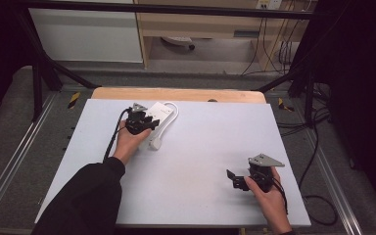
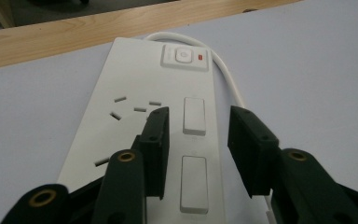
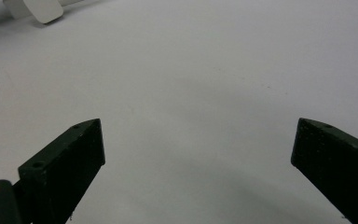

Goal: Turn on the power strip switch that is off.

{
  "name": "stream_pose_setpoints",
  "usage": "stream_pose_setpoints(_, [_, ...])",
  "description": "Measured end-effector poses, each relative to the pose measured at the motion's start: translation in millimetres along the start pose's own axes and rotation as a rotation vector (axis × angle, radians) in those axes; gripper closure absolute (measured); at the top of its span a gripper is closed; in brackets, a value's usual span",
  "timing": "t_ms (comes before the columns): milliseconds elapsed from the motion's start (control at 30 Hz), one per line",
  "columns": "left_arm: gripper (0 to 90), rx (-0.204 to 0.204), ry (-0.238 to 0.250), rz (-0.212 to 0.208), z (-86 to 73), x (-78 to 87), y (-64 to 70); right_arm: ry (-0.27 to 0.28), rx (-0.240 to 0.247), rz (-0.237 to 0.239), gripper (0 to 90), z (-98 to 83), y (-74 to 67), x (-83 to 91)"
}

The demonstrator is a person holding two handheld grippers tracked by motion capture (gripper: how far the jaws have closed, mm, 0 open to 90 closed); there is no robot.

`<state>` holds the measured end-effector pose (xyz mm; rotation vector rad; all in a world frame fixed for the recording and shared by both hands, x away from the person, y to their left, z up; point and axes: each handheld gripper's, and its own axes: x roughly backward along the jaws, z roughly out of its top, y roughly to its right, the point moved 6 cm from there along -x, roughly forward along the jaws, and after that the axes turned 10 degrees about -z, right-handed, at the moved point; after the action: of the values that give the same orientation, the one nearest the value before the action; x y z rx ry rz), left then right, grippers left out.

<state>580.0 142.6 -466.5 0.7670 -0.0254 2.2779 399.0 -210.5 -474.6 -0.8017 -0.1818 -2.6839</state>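
While left claw [image 2: 198, 123] gapes, smooth white power strip [image 2: 135, 84] (rectangular) lies flat.

The power strip [image 1: 157, 117] lies on the table [image 1: 196, 147], far left part, near back edge. Its cable [image 1: 175, 111] loops at the right side and, I think, goes to a plug [image 1: 157, 143] in front. Left gripper [image 1: 144, 123] is over the strip; right gripper [image 1: 236, 177] well apart, front right.

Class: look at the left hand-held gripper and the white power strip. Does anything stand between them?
Nothing visible does. The left hand-held gripper hangs directly over the power strip, jaws apart, with only bare white casing below them.
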Motion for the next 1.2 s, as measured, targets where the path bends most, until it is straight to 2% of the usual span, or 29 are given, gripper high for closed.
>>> stream_pose_setpoints(267, [46.4,0.003,0.025,-0.019,2.4,1.5,1.7,-0.001,0.002,0.0,3.2,0.0,-0.3,0.1])
stream_pose_setpoints(300, [44.8,0.032,0.038,-0.036,3.7,2.6,2.6,0.001,0.002,-0.001,3.2,0.2,-0.5,0.4])
stream_pose_setpoints(333, [43.8,0.032,0.038,-0.036,3.7,2.6,2.6,0.001,0.002,-0.001,3.2,0.2,-0.5,0.4])
stream_pose_setpoints(367, [42.3,0.05,0.052,-0.045,5.3,3.7,3.2,0.001,0.004,-0.001,3.2,0.1,-0.5,0.3])
stream_pose_setpoints(467, [38.2,0.044,0.059,-0.037,6.8,4.8,3.3,0.0,0.0,0.0,3.2,0.2,-0.9,0.1])
stream_pose_setpoints(567, [28.0,0.041,0.074,-0.024,9.6,6.8,3.4,0.0,0.004,-0.001,3.1,0.2,-0.7,0.3])
stream_pose_setpoints(633, [25.9,0.043,0.076,-0.025,10.0,7.2,3.6,-0.001,0.003,-0.001,3.1,0.0,-0.6,0.3])
stream_pose_setpoints(700, [19.6,0.053,0.081,-0.041,10.8,7.8,4.7,0.0,0.003,-0.001,3.1,0.1,-0.6,0.1])
stream_pose_setpoints(733, [17.7,0.065,0.088,-0.063,11.8,8.9,6.1,0.0,0.003,-0.001,3.1,0.2,-0.7,0.2])
stream_pose_setpoints(900, [11.7,0.043,0.099,-0.071,14.4,11.7,8.7,0.001,0.003,-0.001,3.1,0.4,-0.9,0.4])
stream_pose_setpoints(1200, [11.2,0.02,0.09,-0.052,16.9,18.1,11.6,0.001,0.004,0.0,3.1,0.4,-1.5,0.1])
